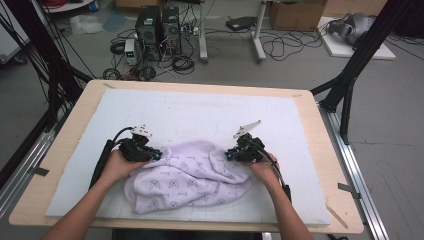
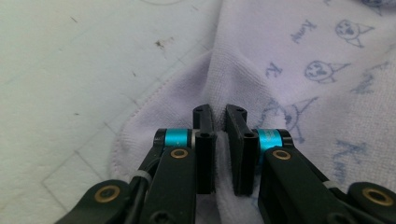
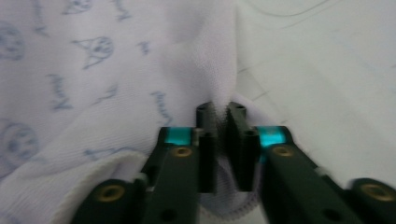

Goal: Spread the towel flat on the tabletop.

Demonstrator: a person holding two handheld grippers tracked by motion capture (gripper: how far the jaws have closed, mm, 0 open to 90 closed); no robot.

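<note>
A pale lilac towel [image 1: 187,177] printed with small blue cat faces lies bunched on the white mat [image 1: 200,112] near the front of the table. My left gripper [image 1: 155,154] is at the towel's upper left edge. In the left gripper view its jaws pinch a raised ridge of the towel [image 2: 233,79], and the left gripper [image 2: 220,112] is shut on that fold. My right gripper [image 1: 231,154] is at the towel's upper right edge. In the right gripper view the right gripper [image 3: 221,111] is shut on a fold of the towel [image 3: 140,79] at its hem.
The mat covers most of the wooden tabletop [image 1: 327,150], with bare mat beyond the towel. Black frame posts [image 1: 350,75] stand at both sides. Computer towers [image 1: 157,27] and cables lie on the floor behind the table.
</note>
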